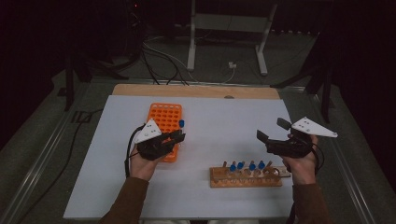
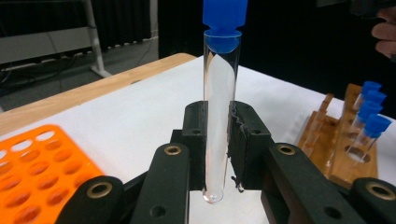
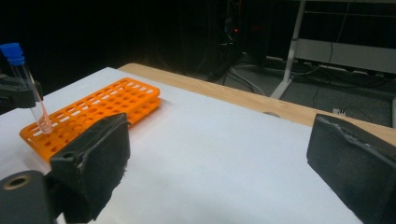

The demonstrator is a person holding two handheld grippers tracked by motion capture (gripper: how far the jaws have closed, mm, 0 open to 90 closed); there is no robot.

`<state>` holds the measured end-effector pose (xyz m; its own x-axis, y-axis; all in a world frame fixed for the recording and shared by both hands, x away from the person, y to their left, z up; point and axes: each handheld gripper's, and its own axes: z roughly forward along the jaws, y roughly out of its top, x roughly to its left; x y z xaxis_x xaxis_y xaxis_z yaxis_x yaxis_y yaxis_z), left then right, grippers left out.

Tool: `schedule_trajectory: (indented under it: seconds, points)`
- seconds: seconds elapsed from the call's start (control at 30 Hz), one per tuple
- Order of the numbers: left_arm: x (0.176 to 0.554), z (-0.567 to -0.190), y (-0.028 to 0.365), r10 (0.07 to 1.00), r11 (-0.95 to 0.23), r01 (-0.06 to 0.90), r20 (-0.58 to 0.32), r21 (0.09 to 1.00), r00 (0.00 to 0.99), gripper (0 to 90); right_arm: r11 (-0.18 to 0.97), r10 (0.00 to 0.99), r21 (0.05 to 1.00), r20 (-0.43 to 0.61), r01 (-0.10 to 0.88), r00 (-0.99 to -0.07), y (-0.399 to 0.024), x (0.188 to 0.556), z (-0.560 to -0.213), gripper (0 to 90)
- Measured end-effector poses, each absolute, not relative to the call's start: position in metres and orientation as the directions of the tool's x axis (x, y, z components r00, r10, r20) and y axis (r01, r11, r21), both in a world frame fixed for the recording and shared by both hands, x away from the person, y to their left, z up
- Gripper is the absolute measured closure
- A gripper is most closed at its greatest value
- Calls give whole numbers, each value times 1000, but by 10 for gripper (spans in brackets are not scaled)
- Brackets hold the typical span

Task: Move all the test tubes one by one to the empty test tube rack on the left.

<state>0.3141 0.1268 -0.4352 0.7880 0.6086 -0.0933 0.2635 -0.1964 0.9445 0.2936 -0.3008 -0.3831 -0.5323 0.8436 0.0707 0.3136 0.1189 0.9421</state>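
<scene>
A: Left hand-held gripper (image 2: pixel 218 154)?
B: Clamped on a clear test tube (image 2: pixel 218 116) with a blue cap (image 2: pixel 225 14). Pads pinch the lower part of the glass, the rounded bottom sticks out below them and the tube stands upright.

A: Where's that over the table?
B: In the high view the left hand-held gripper (image 1: pixel 173 138) sits above the near right part of the orange rack (image 1: pixel 163 116), blue cap (image 1: pixel 181 123) showing at the rack's right edge. In the right gripper view the tube (image 3: pixel 32 100) hangs with its bottom just over the near end of the orange rack (image 3: pixel 112 105). Can't tell if it touches the rack.

A: Right hand-held gripper?
B: Jaws wide apart, nothing between them, just bare white table (image 3: pixel 224 158). In the high view it (image 1: pixel 273 133) is held by the person's right hand (image 1: pixel 301 161) near the table's right edge, beyond the right end of the wooden rack (image 1: pixel 245 177).

A: Wooden rack contents?
B: A row of blue-capped tubes (image 1: pixel 246 166) standing in it; I count four caps, a bit blurry. The left gripper view shows the same rack (image 2: pixel 336 140) off to the right with capped tubes (image 2: pixel 366 126).

A: The two racks?
B: Well apart: orange at left centre, wooden nearer the person at right.
</scene>
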Motion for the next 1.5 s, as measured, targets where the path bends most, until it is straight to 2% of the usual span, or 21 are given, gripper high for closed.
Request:
schedule_trajectory:
  seconds: [0.57,1.03,1.5]
  points:
    - [306,-465,142,679,-200,280,-73,939,731,781,65,855,942,118,329,-504,-317,285,-412,28]
    - [304,-488,144,711,-239,327,-65,915,700,781,56,859,946,117,319,-498,-325,282,-415,29]
    - [302,-499,138,710,-368,367,3,854,704,783,62,850,945,118,320,-513,-324,280,-417,34]
